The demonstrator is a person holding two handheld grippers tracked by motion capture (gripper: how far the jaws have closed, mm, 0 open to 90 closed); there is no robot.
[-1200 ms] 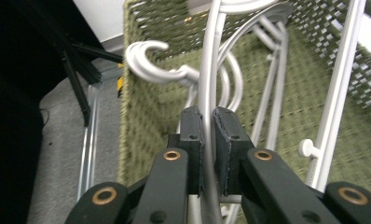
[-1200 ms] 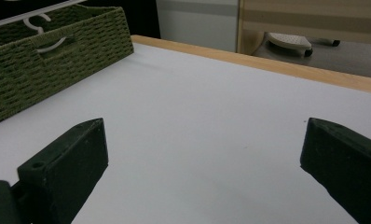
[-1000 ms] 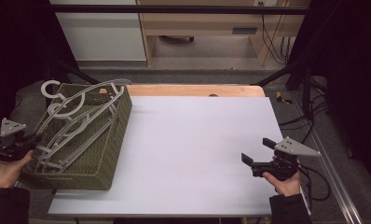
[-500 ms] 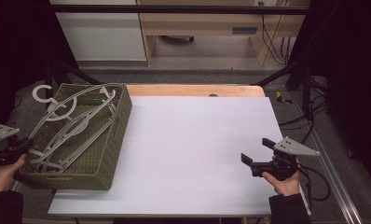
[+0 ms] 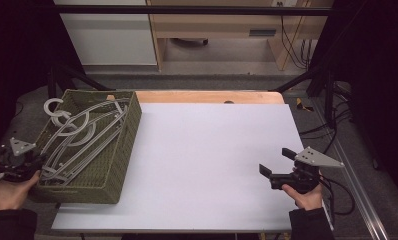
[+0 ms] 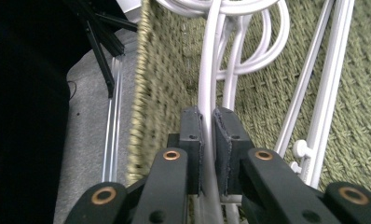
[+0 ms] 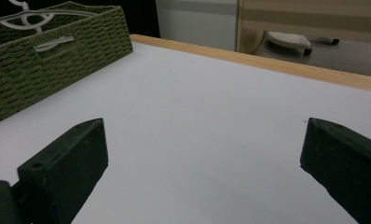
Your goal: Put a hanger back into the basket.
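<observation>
My left jaws (image 6: 207, 154) clamp a white plastic hanger (image 6: 210, 79) inside the green woven basket (image 5: 118, 165); my right jaws (image 7: 202, 172) gape empty above the white tabletop (image 5: 207, 150).

I find no writing I can read here: no label, brand, number or sign anywhere in these views.
</observation>
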